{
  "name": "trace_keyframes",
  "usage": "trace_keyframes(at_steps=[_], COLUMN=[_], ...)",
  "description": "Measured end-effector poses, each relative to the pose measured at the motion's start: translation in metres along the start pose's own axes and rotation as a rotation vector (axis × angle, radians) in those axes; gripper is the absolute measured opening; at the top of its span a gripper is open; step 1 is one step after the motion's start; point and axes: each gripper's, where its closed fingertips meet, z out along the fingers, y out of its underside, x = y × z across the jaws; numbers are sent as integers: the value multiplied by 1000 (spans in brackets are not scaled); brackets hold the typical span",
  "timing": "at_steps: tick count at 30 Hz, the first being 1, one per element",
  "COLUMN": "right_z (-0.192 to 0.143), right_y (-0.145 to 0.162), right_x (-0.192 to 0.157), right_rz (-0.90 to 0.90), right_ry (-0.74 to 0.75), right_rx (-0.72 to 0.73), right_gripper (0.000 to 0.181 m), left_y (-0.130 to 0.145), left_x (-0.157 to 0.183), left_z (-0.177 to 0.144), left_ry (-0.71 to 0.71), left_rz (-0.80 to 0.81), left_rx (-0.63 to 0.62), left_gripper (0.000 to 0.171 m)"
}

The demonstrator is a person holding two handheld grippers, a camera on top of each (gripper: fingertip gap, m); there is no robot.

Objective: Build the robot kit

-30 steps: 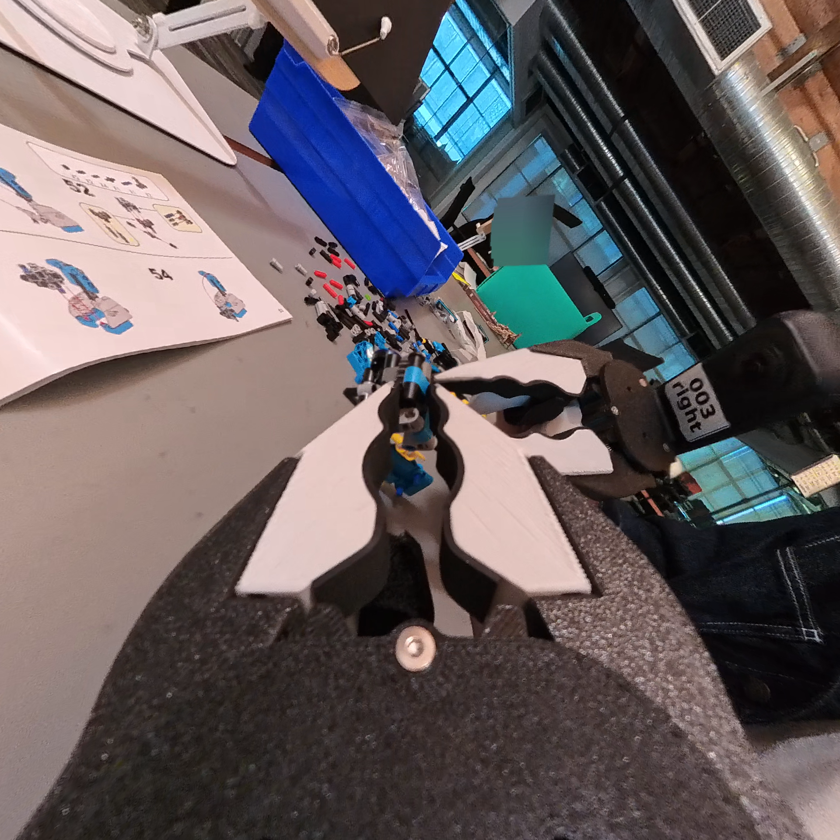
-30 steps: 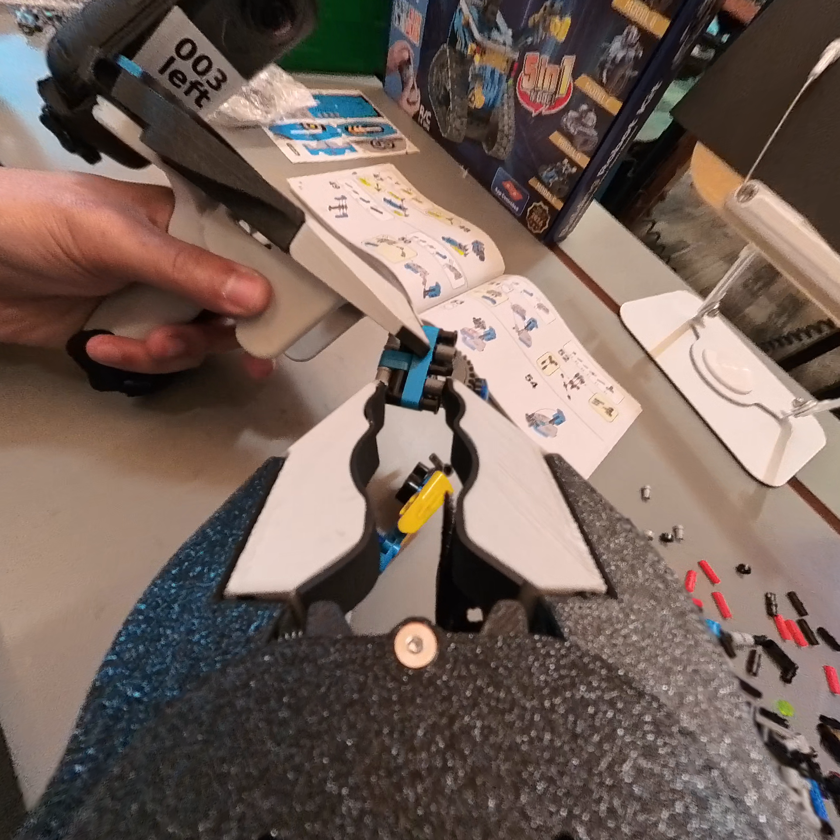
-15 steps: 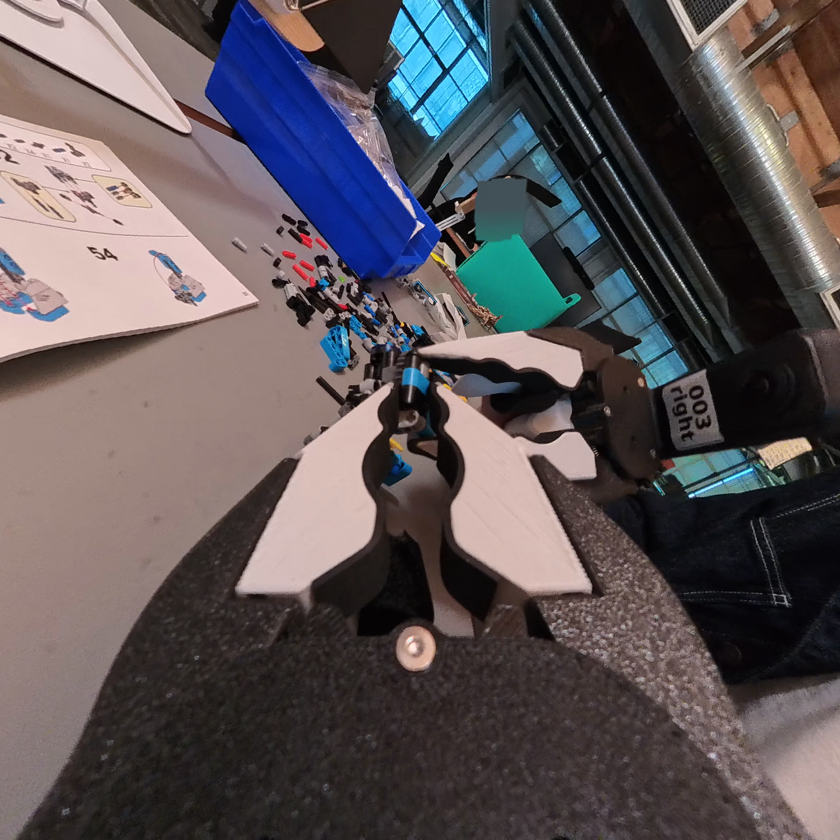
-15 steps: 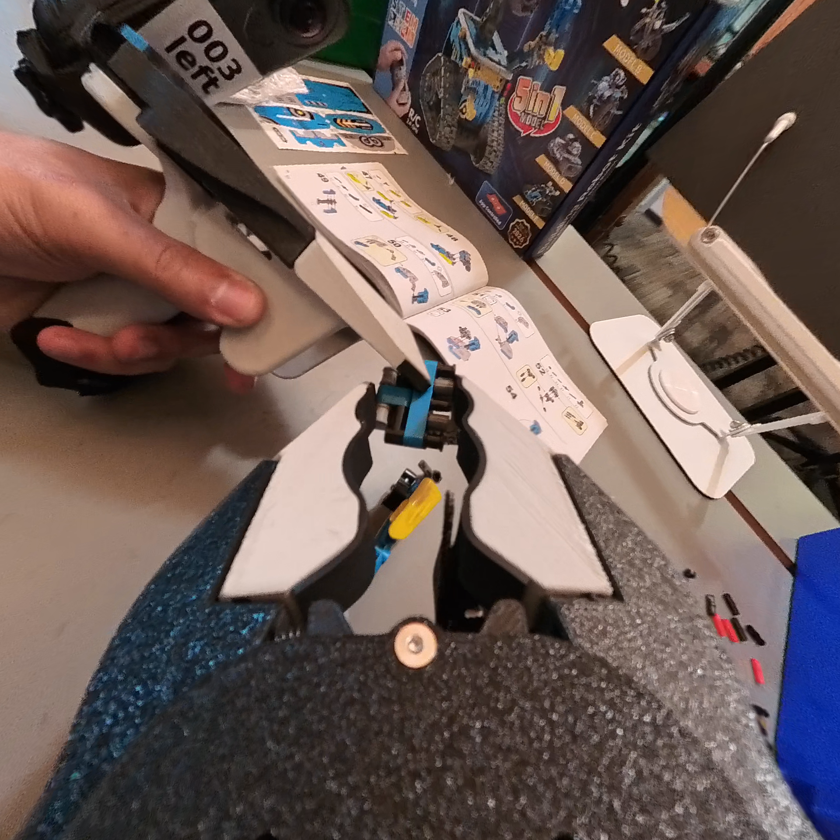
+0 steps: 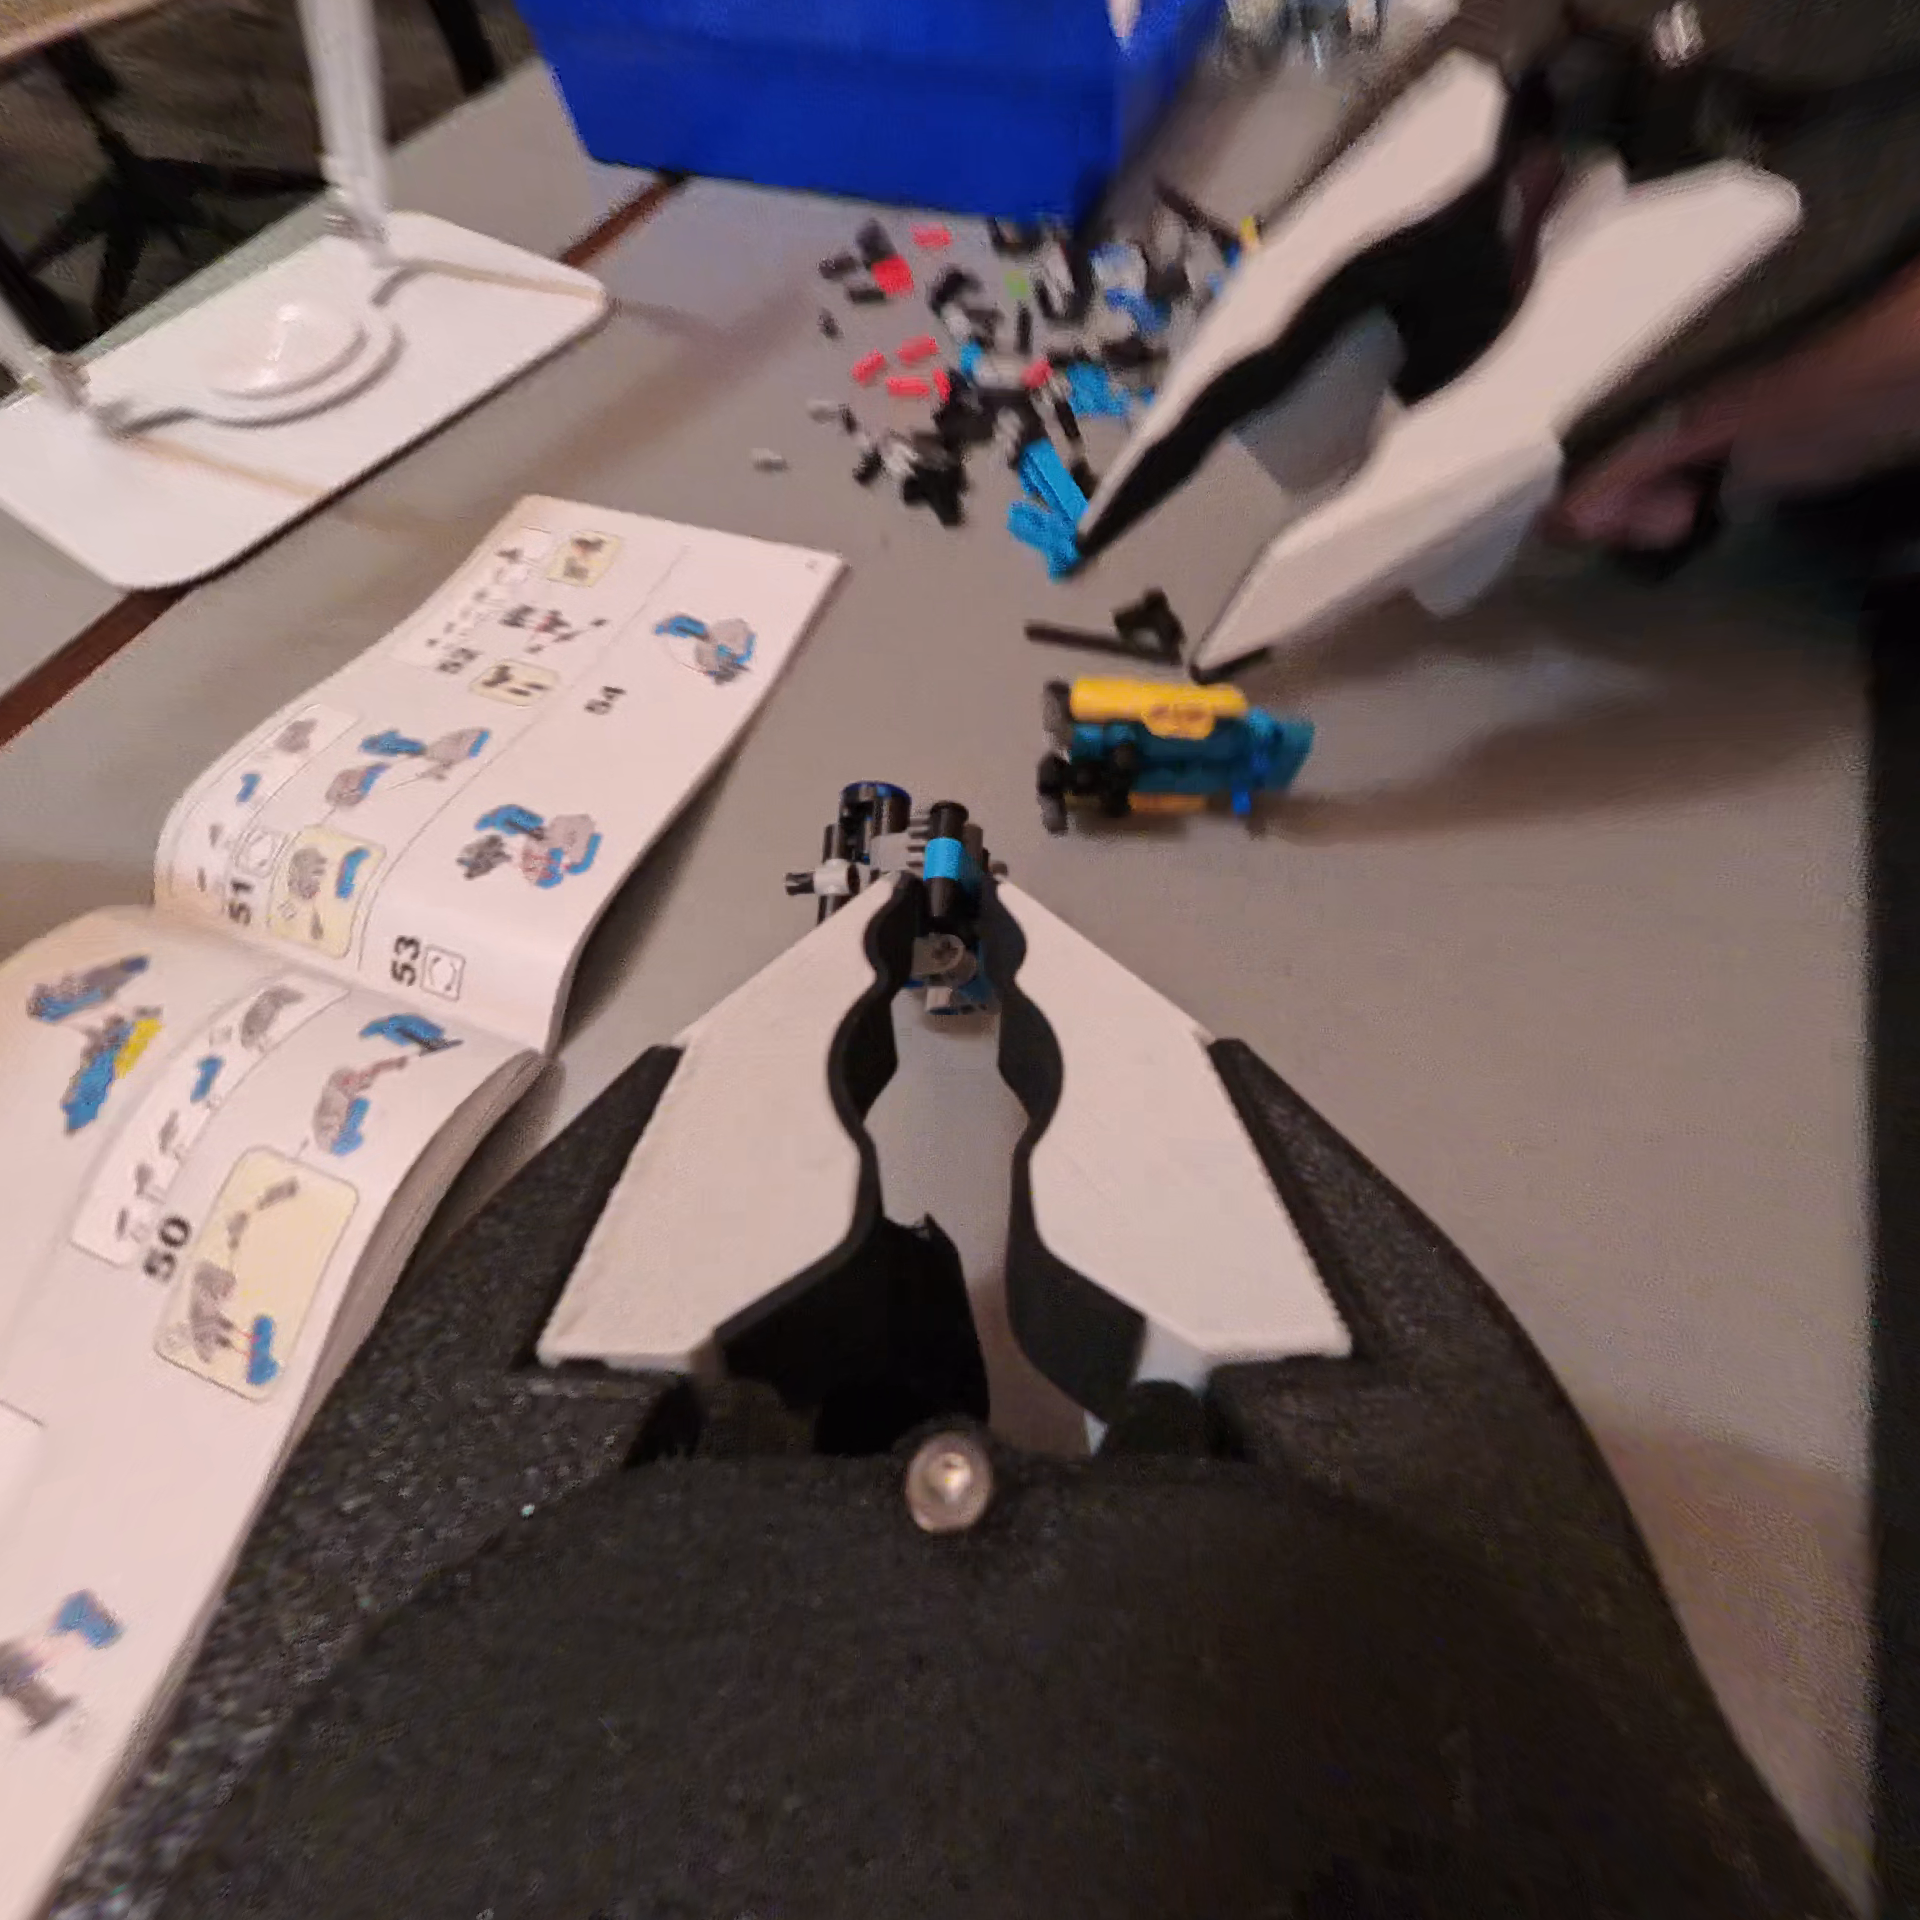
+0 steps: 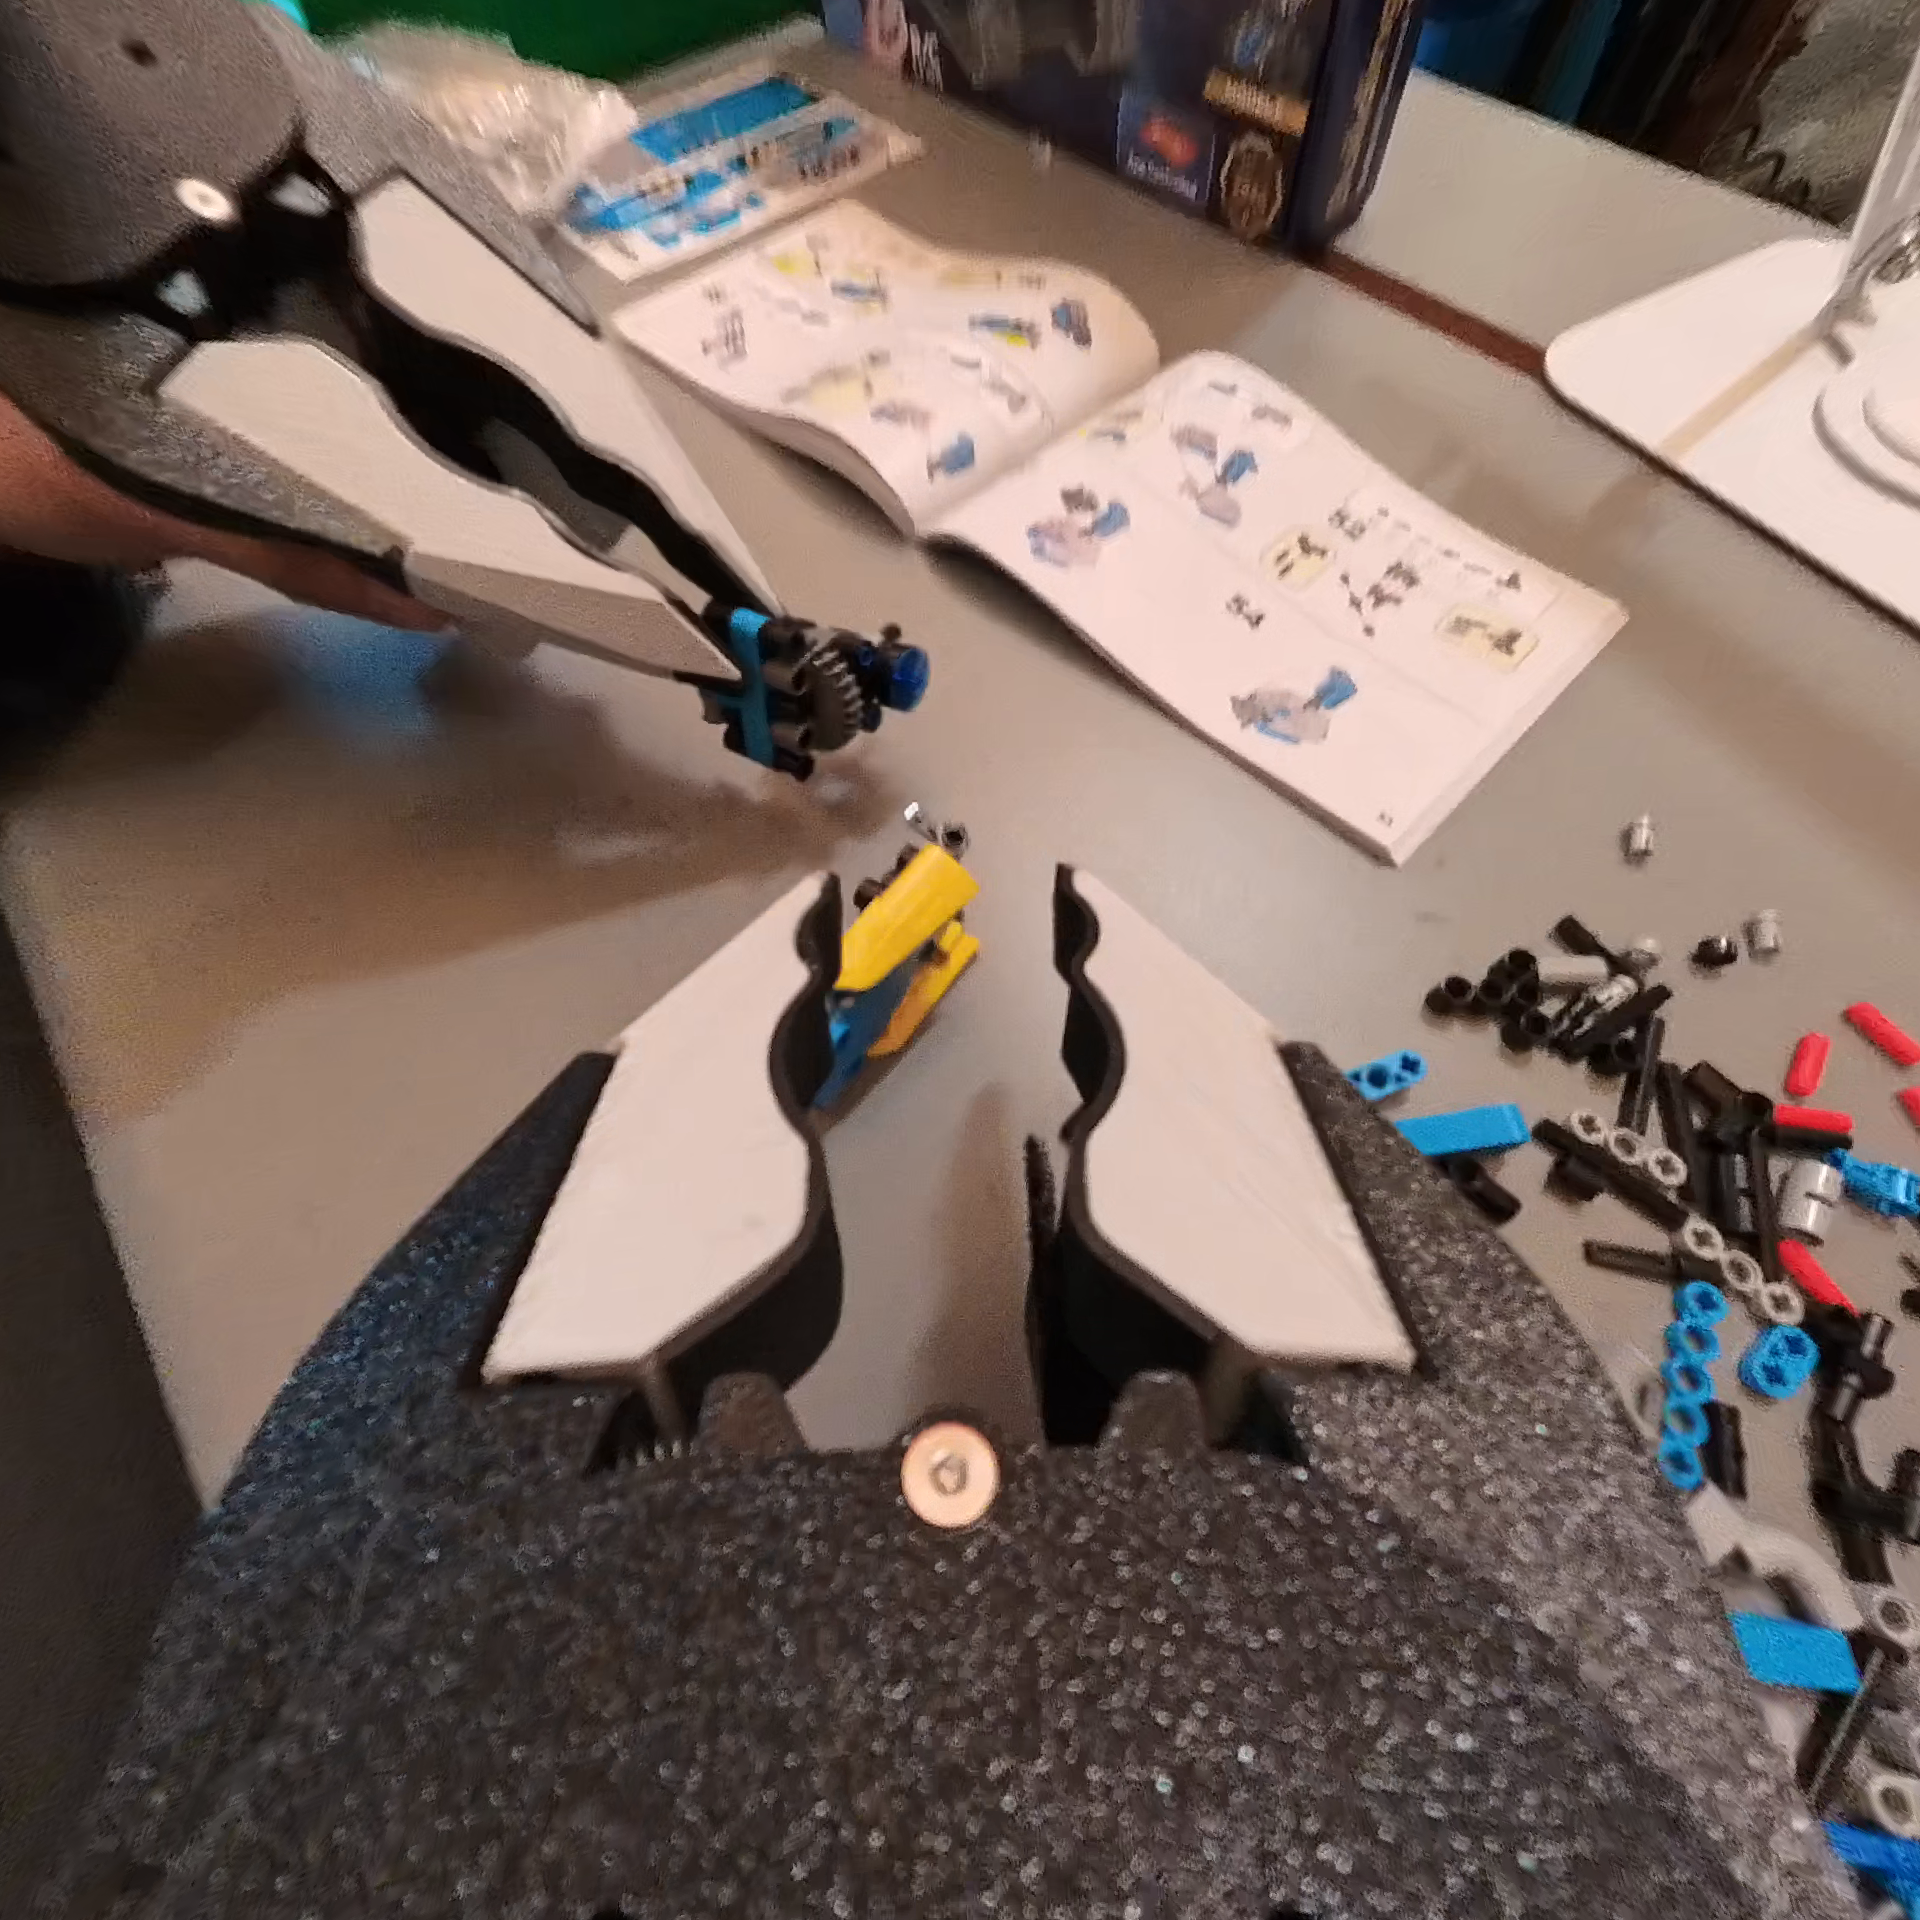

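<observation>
Your left claw [image 5: 940,894] has two pale grey, wedge-shaped fingers [image 5: 748,1132] lined along their inner edges with wavy black pads. They sit in a black, speckled foam body, with one silver screw [image 5: 948,1492] at the centre below the fingers. Your right claw [image 6: 943,883] is built the same: grey fingers [image 6: 1205,1132], scalloped black lining, grainy dark foam showing a bluish sheen on its left side, and a copper-toned screw [image 6: 950,1475] in the middle.
</observation>
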Motion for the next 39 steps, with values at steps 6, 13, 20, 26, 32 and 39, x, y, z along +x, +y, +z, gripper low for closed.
trace_keyframes(at_steps=[6,13,20,26,32,39], right_z=[14,20,10,26,31,0], right_y=[10,27,7,21,23,-19], right_x=[-11,-19,-23,-31,-31,-35], right_rz=[104,114,-67,-90,-151,-476], right_ry=[-45,-97,-64,-38,-6,145], right_rx=[-76,-171,-76,-172,-200,29], right_gripper=[39,2,8,24,8,6], left_y=[12,9,-3,2,0,-22], left_x=[14,22,25,25,26,27], left_z=[14,13,5,7,7,-6], left_ry=[-50,30,94,88,94,238], left_rz=[160,42,-28,-16,-27,-251], left_rx=[-72,-51,12,-7,6,134], left_gripper=[13,24,27,27,26,26])
